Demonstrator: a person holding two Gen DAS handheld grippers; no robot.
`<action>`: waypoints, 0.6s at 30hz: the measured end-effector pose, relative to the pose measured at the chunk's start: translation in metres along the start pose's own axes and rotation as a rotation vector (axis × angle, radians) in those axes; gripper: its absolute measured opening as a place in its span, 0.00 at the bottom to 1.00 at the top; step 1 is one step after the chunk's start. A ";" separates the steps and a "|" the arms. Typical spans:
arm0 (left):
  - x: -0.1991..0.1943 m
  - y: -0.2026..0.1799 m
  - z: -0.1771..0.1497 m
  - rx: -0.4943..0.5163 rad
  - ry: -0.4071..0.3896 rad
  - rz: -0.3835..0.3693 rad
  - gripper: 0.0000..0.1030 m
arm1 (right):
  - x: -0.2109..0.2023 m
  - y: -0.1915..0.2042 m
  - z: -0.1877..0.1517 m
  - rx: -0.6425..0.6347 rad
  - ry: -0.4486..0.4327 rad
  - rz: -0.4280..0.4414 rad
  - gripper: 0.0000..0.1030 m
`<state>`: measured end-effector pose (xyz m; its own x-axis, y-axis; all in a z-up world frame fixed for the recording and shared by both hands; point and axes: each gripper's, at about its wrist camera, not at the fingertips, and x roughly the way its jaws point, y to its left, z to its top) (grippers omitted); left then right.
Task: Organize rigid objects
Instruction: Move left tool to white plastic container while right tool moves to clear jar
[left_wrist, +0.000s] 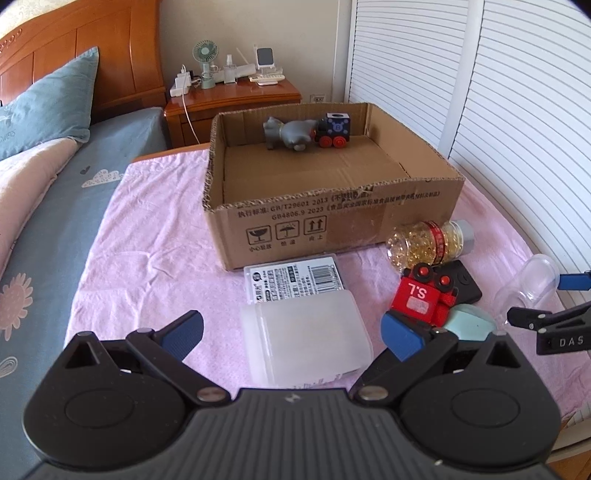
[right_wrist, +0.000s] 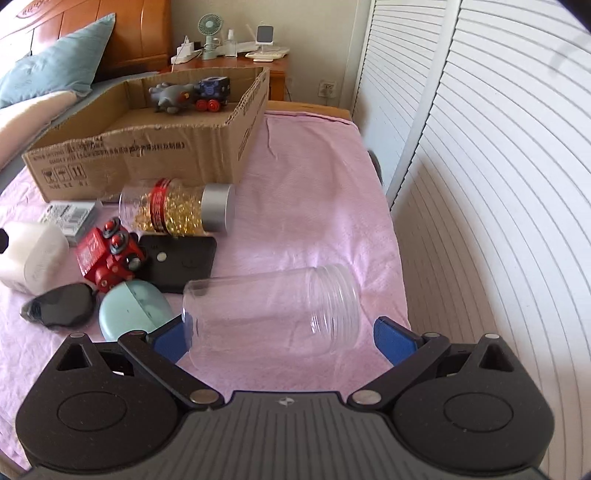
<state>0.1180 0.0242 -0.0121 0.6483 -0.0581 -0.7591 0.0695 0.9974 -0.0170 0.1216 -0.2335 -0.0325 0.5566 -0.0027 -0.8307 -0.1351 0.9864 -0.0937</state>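
The pink-covered surface (left_wrist: 155, 236) is occupied by a cardboard box (left_wrist: 332, 218), in which a grey toy (left_wrist: 291, 133) and a blue train car (left_wrist: 334, 130) are kept at the far wall; a frosted case (left_wrist: 306, 339) is framed by the left gripper (left_wrist: 293, 338), jaws spread wide; a clear jar (right_wrist: 273, 314) is seen lying between the right gripper (right_wrist: 282, 339) jaws, likewise open.

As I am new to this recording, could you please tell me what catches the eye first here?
The open brown cardboard box at the far end of the pink cloth, holding a grey toy animal and a dark blue toy train. Nearer, a clear empty plastic jar lies on its side between the fingers of the open right claw.
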 end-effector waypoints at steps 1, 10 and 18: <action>0.003 -0.001 0.000 -0.002 0.007 -0.008 0.99 | 0.002 0.000 -0.001 -0.004 0.001 0.003 1.00; 0.029 -0.004 -0.002 -0.029 0.038 -0.002 0.99 | 0.011 -0.004 -0.017 0.010 -0.016 0.039 1.00; 0.030 0.013 -0.018 -0.012 0.068 0.051 0.99 | 0.011 -0.003 -0.021 0.005 -0.047 0.045 1.00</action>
<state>0.1248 0.0363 -0.0468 0.5974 -0.0051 -0.8019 0.0286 0.9995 0.0150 0.1104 -0.2405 -0.0528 0.5876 0.0493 -0.8076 -0.1572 0.9861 -0.0542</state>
